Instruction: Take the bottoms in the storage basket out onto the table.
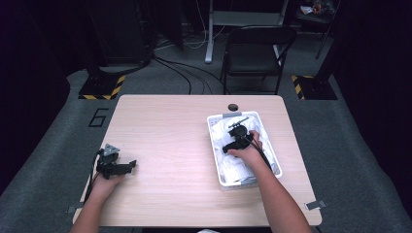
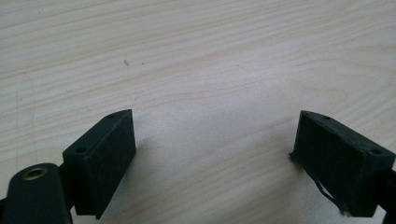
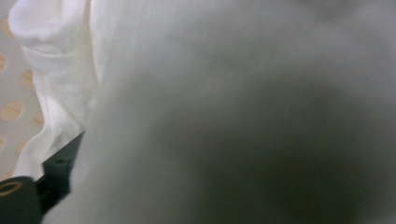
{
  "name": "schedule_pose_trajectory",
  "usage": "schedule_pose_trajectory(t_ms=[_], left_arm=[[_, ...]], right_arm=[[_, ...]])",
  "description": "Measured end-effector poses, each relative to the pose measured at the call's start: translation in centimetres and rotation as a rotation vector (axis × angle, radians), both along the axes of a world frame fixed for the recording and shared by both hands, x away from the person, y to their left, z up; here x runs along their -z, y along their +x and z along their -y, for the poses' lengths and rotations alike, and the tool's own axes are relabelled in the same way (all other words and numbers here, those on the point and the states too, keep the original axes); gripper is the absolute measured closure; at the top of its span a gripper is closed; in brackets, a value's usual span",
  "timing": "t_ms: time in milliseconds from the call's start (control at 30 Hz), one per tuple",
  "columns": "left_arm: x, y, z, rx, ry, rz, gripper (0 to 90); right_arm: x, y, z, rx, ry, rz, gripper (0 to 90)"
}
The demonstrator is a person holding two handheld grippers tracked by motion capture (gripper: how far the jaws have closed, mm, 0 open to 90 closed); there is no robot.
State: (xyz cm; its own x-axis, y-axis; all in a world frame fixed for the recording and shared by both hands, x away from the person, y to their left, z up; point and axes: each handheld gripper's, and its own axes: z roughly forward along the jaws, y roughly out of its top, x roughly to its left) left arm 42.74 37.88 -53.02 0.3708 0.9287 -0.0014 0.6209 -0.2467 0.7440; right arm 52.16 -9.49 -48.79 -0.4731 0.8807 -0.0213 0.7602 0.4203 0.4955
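Observation:
A white perforated basket (image 1: 214, 145) stands on the right half of the wooden table (image 1: 170, 141), with crumpled white cloth (image 1: 234, 167) in it. My right gripper (image 1: 237, 132) points down into the basket among the cloth. In the right gripper view the white cloth (image 3: 60, 70) bulges close over the gripper (image 3: 201, 158). One black fingertip (image 3: 58, 170) shows far to the left, so the jaws stand wide with cloth between them. My left gripper (image 1: 129, 166) rests on the table near its left front edge. Its jaws are open over bare wood (image 2: 217, 154).
The basket wall (image 3: 9, 93) with round holes lies left of the cloth. A dark round hole (image 1: 233, 107) sits in the table behind the basket. A black folding chair (image 1: 257, 53) stands beyond the far edge. Tape marks the right front corner (image 1: 315, 205).

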Motion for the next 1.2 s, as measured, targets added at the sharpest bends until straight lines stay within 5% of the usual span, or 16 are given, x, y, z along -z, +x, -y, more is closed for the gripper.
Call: schedule_pose_trajectory(t_ms=[333,633,1200], left_arm=[[0.0,0.0,0.0,0.000,0.000,0.000,12.6],[0.0,0.0,0.0,0.000,0.000,0.000,12.6],[0.0,0.0,0.0,-0.001,-0.001,0.000,12.6]], right_arm=[[0.0,0.0,-0.3,-0.007,-0.023,-0.006,30.2],[-0.6,-0.1,0.1,-0.008,0.016,-0.006,48.1],[-2.9,-0.9,0.1,-0.033,0.042,0.044,52.2]])
